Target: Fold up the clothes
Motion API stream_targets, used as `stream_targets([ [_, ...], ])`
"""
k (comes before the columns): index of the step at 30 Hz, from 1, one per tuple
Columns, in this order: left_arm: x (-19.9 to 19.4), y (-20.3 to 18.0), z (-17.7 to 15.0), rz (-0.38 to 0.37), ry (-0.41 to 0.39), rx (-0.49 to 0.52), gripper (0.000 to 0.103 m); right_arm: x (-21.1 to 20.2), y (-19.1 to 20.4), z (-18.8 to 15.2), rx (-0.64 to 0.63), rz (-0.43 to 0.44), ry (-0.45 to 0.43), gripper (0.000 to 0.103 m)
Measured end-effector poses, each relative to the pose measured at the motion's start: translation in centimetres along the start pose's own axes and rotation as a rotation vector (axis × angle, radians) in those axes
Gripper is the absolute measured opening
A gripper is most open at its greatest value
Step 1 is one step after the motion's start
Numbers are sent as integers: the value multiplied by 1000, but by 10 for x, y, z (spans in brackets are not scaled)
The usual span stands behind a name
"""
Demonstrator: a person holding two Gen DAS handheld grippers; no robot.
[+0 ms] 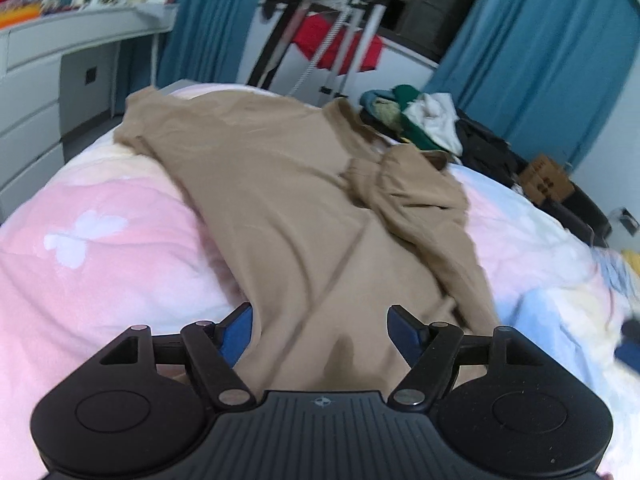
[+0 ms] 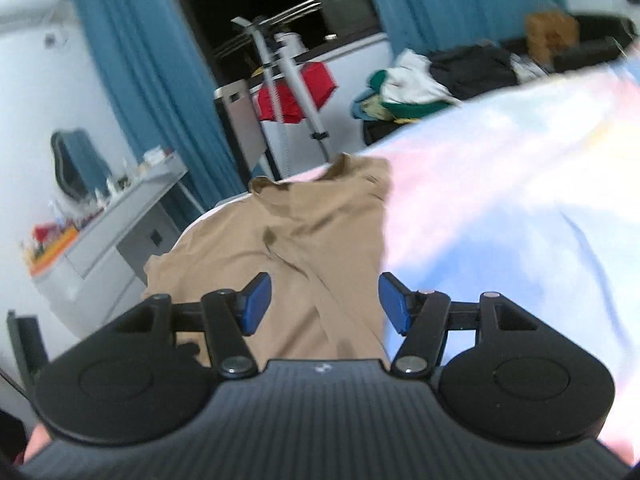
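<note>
A: Status on the fold?

B: Tan shirt [image 1: 280,200] lies spread on the bed [image 1: 100,248], over the pink-and-blue blanket. One sleeve [image 1: 416,196] is flopped back onto the shirt body and bunched, on the side nearer the clothes pile [image 1: 416,120].

A: Fingers?

B: Left gripper [image 1: 320,330] has its fingers apart, hovering over the shirt's near end, cloth under the gap, blue pads not pressing on it. Right gripper [image 2: 325,304] also has fingers apart, nothing pinched; it sits over the shirt edge where it meets the blanket. Right view is smeared, so exact contact with the cloth is hard to call.

A: Risks?

B: Three, my read.
1. The blanket is plush and soft. A low pinch at the shirt edge could grab blanket along with shirt and drag both.
2. That bunched sleeve. Fold over it and the lump gets locked in; the stack comes out crooked.
3. The shirt's far end reaches the bed's far edge, toward the drying rack [image 1: 344,40]. A hard pull from one side could skew it or slide it off.

A: Fix?

B: Flatten the sleeve first, then pinch only the top layer.
</note>
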State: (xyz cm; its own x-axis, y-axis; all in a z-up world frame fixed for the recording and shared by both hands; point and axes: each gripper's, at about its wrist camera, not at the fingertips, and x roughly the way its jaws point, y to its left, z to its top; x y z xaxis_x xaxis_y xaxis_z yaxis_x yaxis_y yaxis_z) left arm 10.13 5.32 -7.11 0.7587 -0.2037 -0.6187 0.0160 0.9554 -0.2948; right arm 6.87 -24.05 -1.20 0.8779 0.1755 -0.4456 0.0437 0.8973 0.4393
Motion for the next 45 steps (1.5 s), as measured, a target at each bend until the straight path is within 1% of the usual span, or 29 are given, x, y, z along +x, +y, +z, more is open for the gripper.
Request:
stream_targets([
  [3, -17, -21, -7, -2, -30, 56, 74, -19, -21, -11, 49, -84, -30, 64],
  [5, -29, -34, -15, -32, -37, 89, 74, -23, -30, -8, 61, -105, -55, 64],
  [8, -39, -60, -31, -76, -6, 111, 74, -29, -41, -1, 78, -117, -107, 64],
  [11, -43, -93, -51, -161, 45, 136, 73, -35, -53, 2, 90, -120, -139, 64],
  [14, -41, -129, -77, -236, 85, 184, 71, -40, -68, 6, 131, -152, -164, 64],
  [16, -35, -147, -94, -276, 125, 200, 63, -48, -81, 5, 157, -169, -192, 64],
  [19, -27, -175, -120, -336, 185, 225, 57, -56, -94, 5, 183, -184, -230, 64],
  [20, -22, -180, -126, -341, 195, 233, 57, -56, -98, 5, 190, -186, -234, 64],
  [23, -8, -192, -142, -348, 228, 249, 49, -49, -106, 5, 207, -182, -217, 64],
  [24, -4, -193, -146, -353, 238, 251, 39, -46, -108, 5, 211, -179, -207, 64],
  [25, -2, -193, -147, -355, 239, 265, 22, -42, -109, 6, 210, -181, -194, 64],
  [27, 3, -193, -149, -356, 237, 297, 5, -34, -111, 6, 200, -192, -167, 64],
  [28, 5, -193, -150, -356, 236, 313, 2, -31, -110, 6, 197, -193, -155, 64],
  [29, 7, -193, -151, -357, 235, 329, 1, -29, -110, 6, 197, -191, -144, 64],
  [32, -12, -183, -140, -381, 213, 303, 1, -25, -110, 5, 201, -185, -122, 64],
  [34, -31, -171, -127, -407, 209, 254, 1, -25, -109, 5, 202, -171, -117, 64],
  [36, -48, -151, -114, -410, 217, 199, 1, -24, -108, 5, 206, -148, -103, 64],
  [39, -74, -120, -95, -413, 231, 117, 1, -16, -106, 5, 215, -113, -40, 64],
  [40, -81, -107, -89, -402, 243, 86, 1, -11, -104, 4, 210, -107, -10, 64],
  [43, -90, -70, -75, -338, 290, -3, 1, 3, -96, 1, 185, -88, 76, 64],
  [45, -85, -57, -73, -265, 310, -1, 1, 9, -90, -2, 173, -58, 122, 64],
])
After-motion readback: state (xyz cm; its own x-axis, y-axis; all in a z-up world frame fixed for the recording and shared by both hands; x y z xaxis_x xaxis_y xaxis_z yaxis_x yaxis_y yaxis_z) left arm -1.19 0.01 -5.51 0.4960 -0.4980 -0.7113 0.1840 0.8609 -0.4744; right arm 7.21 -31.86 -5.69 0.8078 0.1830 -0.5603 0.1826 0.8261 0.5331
